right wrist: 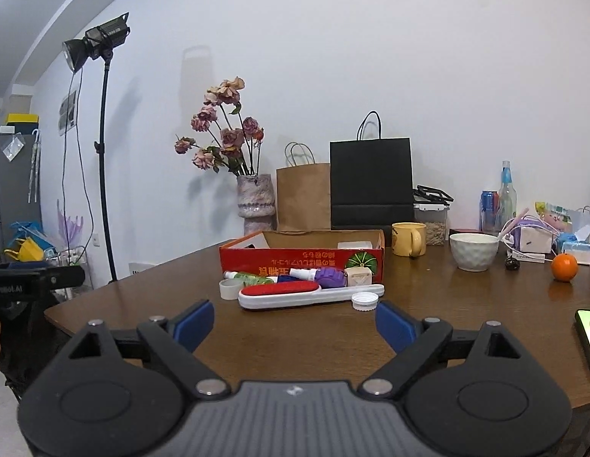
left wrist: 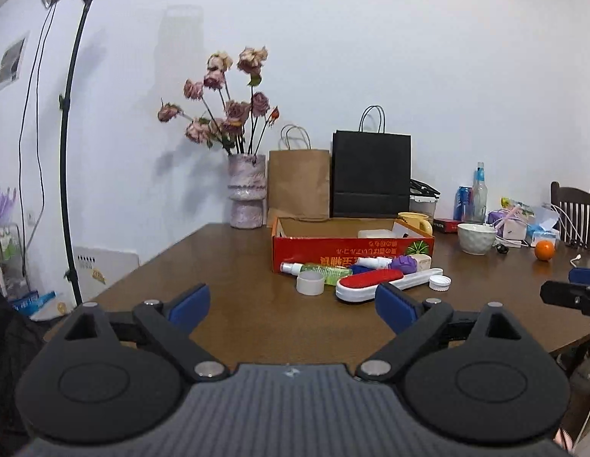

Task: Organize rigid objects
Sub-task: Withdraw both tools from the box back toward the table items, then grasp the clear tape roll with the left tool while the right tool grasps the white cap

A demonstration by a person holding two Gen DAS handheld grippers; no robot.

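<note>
Both grippers hang over the near edge of the brown table (right wrist: 466,304), each with its blue pads spread wide and nothing between them. Left gripper (left wrist: 291,306) faces the clutter from slightly to the left; right gripper (right wrist: 294,323) looks at it more squarely, and its tip shows at the right edge of the left wrist view. Neither touches anything, so the sorting looks not yet begun, and the wide jaws suit a first grasp of something broad.

Nearest ahead lies a lint brush (right wrist: 295,294), white with a red pad, stretched flat across the front of the pile. Just beside its right end sits a white bottle cap (right wrist: 365,301), and at its left end a short white ring like a tape roll (right wrist: 230,288). Behind the brush, crowded against the box wall, are a green spray bottle (left wrist: 321,271) on its side, a small white spray bottle (right wrist: 304,273), a purple ridged object (right wrist: 331,277) and a beige cube (right wrist: 357,277).

These loose rigid pieces lie heaped in front of the red cardboard box (right wrist: 257,257), whose top stands open; it is probably the place meant to receive them. A white item already rests inside near its right end.

Farther off stand a yellow mug (right wrist: 408,238), a white bowl (right wrist: 473,250), an orange (right wrist: 564,266), a vase of dried roses (right wrist: 255,200) and two paper bags.
</note>
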